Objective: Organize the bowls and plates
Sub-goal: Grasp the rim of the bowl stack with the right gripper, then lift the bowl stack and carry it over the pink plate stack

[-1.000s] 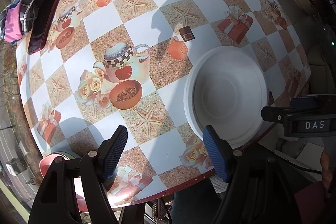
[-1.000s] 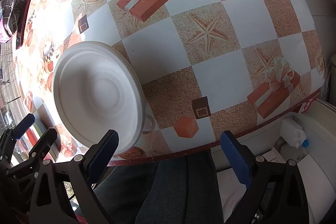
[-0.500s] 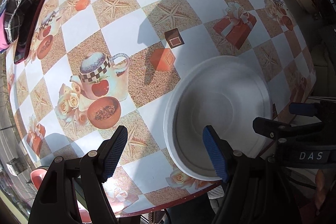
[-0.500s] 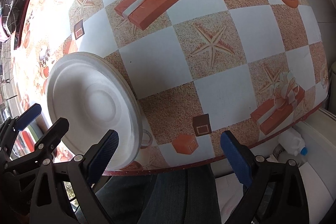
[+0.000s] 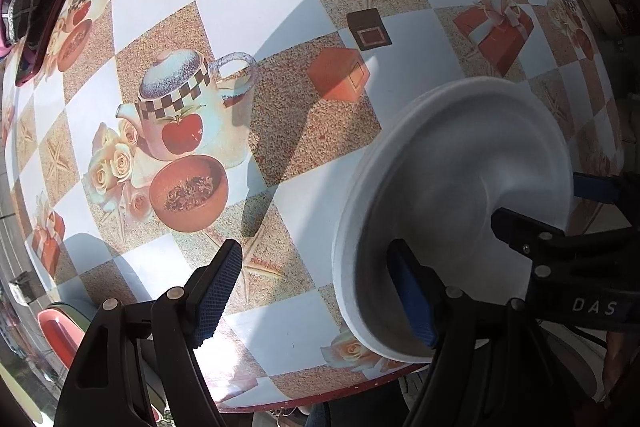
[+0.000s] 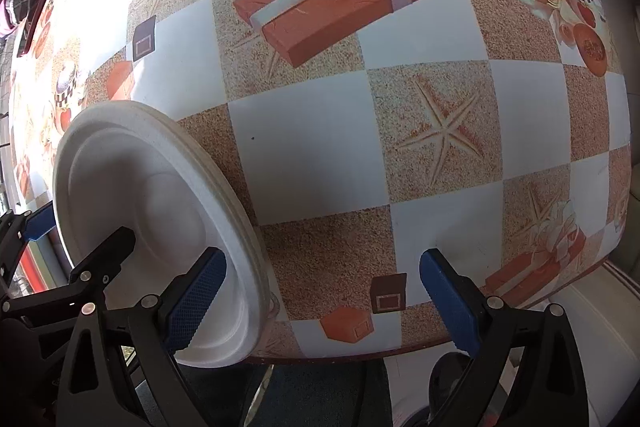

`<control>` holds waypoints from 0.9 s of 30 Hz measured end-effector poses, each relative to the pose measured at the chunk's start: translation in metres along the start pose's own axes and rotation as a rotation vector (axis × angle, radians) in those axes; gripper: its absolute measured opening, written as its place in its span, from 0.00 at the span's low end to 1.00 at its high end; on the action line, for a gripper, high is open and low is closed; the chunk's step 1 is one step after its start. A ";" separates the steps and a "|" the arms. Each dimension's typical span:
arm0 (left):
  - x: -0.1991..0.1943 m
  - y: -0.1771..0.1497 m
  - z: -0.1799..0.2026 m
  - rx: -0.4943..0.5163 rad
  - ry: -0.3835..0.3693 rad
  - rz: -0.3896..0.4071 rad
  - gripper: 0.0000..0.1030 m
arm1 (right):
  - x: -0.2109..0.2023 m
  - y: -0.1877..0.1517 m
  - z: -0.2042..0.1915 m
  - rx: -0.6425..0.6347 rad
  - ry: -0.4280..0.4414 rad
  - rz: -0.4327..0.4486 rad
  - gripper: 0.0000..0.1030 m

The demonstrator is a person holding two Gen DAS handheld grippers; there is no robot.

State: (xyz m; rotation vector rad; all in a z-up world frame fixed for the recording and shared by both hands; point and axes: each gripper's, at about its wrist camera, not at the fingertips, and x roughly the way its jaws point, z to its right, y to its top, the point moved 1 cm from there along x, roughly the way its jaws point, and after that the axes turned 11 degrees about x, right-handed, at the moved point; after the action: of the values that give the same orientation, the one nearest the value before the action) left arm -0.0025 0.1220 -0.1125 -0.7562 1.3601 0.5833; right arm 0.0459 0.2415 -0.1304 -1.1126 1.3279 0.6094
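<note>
The white plate (image 5: 452, 195), round, matte and a little grainy with a raised rim (maybe 2 plates stacked, the edge is not clear), lies at the near edge of the table (image 6: 320, 155), which has a glossy checkered cloth with printed starfish and gift boxes. The left gripper (image 5: 320, 299) is spread, 1 ribbed blue pad over the plate's hollow and the other over the cloth. The right gripper (image 6: 320, 303) is also spread, straddling the plate's rim without pinching it.
</note>
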 end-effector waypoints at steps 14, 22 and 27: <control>0.026 -0.020 -0.051 -0.112 -0.060 0.007 1.00 | 0.003 0.005 0.006 0.016 0.034 -0.011 1.00; 0.028 -0.022 -0.053 -0.123 -0.057 0.023 1.00 | 0.008 0.006 0.009 0.012 0.034 -0.014 1.00; 0.021 -0.017 -0.046 -0.130 -0.058 0.016 0.99 | 0.007 0.008 0.008 0.013 0.034 -0.014 1.00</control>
State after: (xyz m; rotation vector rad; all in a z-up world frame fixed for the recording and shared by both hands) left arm -0.0159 0.0748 -0.1325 -0.8270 1.2848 0.7065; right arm 0.0439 0.2503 -0.1399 -1.1254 1.3499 0.5729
